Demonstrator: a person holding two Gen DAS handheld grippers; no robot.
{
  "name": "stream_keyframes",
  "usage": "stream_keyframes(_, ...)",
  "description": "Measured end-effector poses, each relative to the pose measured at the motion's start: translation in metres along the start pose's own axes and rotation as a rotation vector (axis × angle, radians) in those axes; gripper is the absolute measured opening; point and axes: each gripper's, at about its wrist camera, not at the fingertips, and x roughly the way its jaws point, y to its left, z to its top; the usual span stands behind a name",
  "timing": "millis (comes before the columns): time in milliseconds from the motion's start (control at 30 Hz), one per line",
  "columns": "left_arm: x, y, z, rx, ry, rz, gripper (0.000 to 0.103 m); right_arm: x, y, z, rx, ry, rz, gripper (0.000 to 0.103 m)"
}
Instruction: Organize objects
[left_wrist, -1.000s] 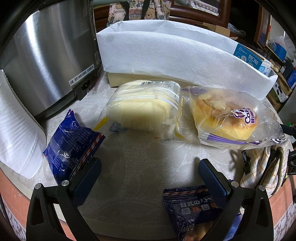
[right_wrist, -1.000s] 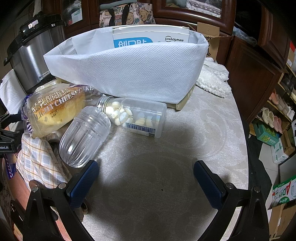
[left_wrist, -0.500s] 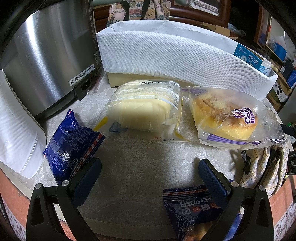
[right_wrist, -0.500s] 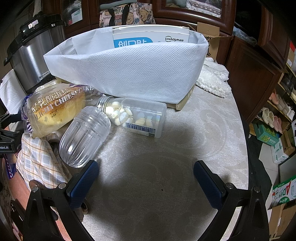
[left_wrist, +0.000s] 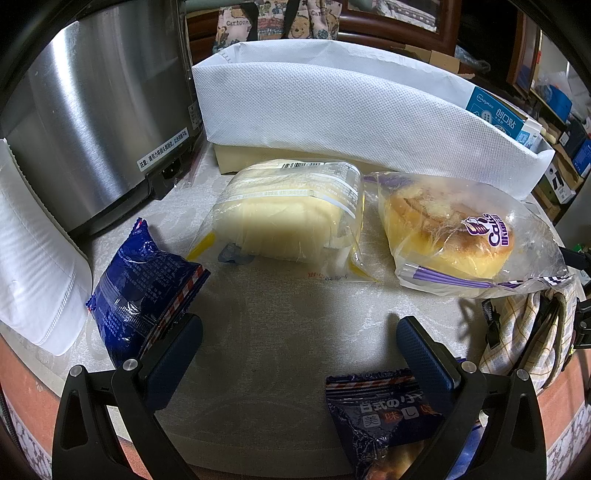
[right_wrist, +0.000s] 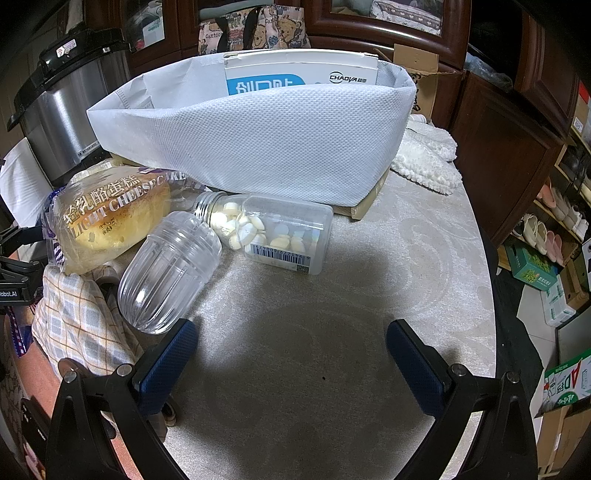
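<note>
White non-woven fabric bin (left_wrist: 332, 110) sits toward the table's (right_wrist: 332, 369) far edge in both views. Only the left wrist view shows two dark blue snack packets (left_wrist: 144, 291), one beside the released, empty left gripper (left_wrist: 299, 336); only the right shows a ribbed clear jar (right_wrist: 170, 273) beside the spread, empty right gripper (right_wrist: 288, 343).

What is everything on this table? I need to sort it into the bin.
White fabric bin: 1, table's far side.
Blue-white box: 1, inside bin.
Bagged pale bread loaf: 1, before bin.
Bagged golden cheesecake: 1, right of loaf.
Blue snack packets: 2, near left gripper.
Clear ribbed jar: 1, lying.
Clear bottle of white pieces: 1, lying.
Steel cooker: 1, left.
Plaid cloth: 1, table edge.
Left gripper: open.
Right gripper: open.
</note>
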Motion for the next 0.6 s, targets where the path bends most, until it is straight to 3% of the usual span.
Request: stream_keyframes(600, 0.0001, 0.0002, 0.0002, 0.0, 0.0, 0.0, 0.103, -0.0007, 0.0008, -0.0005, 0.001, 0.0, 0.0, 0.103)
